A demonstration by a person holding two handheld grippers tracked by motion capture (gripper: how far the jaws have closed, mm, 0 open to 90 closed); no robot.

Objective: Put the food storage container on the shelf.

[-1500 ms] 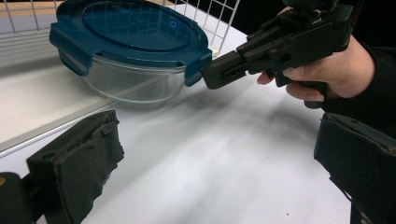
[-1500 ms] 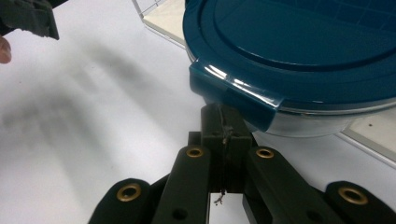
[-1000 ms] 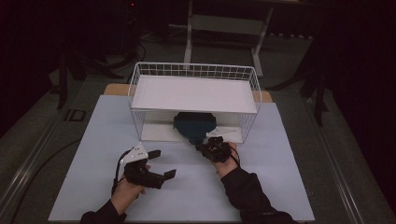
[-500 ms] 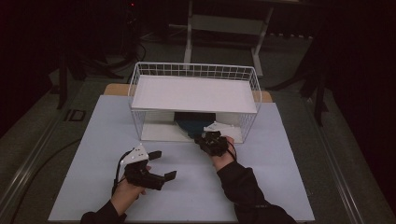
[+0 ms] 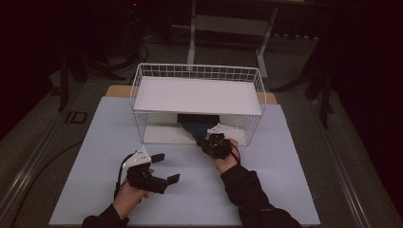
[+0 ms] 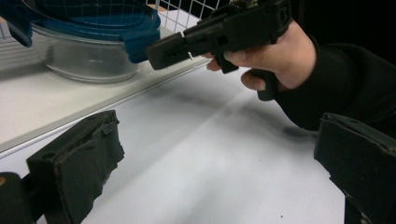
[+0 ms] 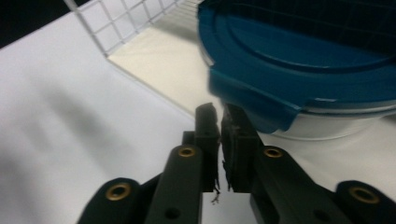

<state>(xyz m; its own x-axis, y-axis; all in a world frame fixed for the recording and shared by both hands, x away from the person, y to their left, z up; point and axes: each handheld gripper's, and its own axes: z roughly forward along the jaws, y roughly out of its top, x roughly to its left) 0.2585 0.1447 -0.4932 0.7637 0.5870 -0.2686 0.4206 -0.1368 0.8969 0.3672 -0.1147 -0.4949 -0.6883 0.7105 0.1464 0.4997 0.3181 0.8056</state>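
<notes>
A clear glass container (image 6: 88,58) with a dark blue lid (image 7: 303,51) stands on the lower board of a white wire rack (image 5: 199,71); from above it is a dark shape (image 5: 197,123) under the shelf. My right gripper (image 5: 202,140) reaches to the rack's front. Its tips (image 7: 219,114) lie just beside the lid's corner tab, as the left gripper view (image 6: 159,53) also shows. Its jaws have just been opening: a thin slit parts the pads, with nothing between them. My left gripper (image 5: 167,167) rests on the table, open wide (image 6: 217,130) and empty.
The rack's upper shelf (image 5: 197,95) is a white board with a wire rim that overhangs the container. The white table sheet (image 5: 294,190) spreads in front of and beside the rack. Dark floor and a metal stand (image 5: 228,23) lie beyond.
The right hand has rolled so the gripper's grey plate faces up, and it has edged slightly toward the rack. The left hand and its gripper have stayed put.
</notes>
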